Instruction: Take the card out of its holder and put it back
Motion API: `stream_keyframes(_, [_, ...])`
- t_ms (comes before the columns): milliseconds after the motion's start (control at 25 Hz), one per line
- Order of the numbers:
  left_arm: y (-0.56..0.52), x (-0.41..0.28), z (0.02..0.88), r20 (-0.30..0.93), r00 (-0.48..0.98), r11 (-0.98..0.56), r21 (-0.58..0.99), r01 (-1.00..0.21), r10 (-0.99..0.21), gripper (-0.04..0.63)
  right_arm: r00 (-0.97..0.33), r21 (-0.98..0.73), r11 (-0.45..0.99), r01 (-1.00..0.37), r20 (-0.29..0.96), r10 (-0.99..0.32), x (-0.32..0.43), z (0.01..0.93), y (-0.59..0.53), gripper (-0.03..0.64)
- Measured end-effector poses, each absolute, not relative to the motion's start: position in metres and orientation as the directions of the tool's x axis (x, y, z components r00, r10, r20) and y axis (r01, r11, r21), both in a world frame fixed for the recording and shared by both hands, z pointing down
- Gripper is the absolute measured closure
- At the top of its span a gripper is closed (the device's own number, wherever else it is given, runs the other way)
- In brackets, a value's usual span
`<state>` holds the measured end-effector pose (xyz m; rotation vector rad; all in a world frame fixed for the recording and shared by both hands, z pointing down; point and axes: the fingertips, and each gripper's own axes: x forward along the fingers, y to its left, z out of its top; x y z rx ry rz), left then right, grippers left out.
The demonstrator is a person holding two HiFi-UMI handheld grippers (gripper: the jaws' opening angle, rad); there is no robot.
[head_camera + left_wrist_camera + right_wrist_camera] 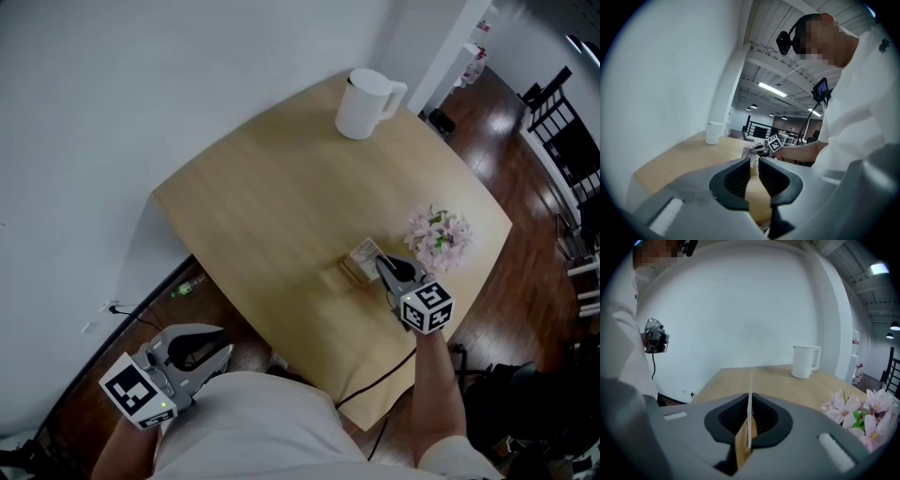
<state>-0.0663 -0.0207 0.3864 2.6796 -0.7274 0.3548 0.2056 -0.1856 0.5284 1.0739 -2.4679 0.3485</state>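
A thin white card (367, 251) stands on edge near the table's front right, right over a small wooden holder (352, 272); whether its foot sits in the slot I cannot tell. My right gripper (381, 266) is shut on the card. In the right gripper view the card (750, 394) shows edge-on, pinched between the dark pads of the right gripper (750, 404). My left gripper (228, 354) hangs off the table's near left corner, beside the person's body, shut on nothing. In its own view the left gripper (754, 165) points across the table at the right one.
A white kettle (366, 103) stands at the far edge of the wooden table (272, 187). Pink flowers (439, 236) sit just right of the right gripper. A white wall runs along the left. Black chairs (572, 141) stand on the dark floor to the right.
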Motion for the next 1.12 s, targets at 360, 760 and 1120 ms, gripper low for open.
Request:
stream_keyframes(360, [-0.028,-0.060,0.386,0.341,0.833,-0.808,0.261,-0.529,-0.435,0.534,-0.627,-0.085,0.681,-0.727,0.484,-0.610,0.205,0.547,-0.188,0.595])
stream_keyframes(760, [-0.035,-0.054,0.388,0.363,0.828,-0.804,0.267,-0.532,-0.427,0.534,-0.651,-0.148,0.681,-0.717,0.491,-0.579,0.208,0.581,-0.189,0.595])
stream_keyframes(1120, [-0.037,-0.056,0.388,0.348,0.828,-0.794,0.280,-0.540,-0.440,0.534,-0.647,-0.163,0.665,-0.729,0.483,-0.590,0.211,0.588,-0.189,0.594])
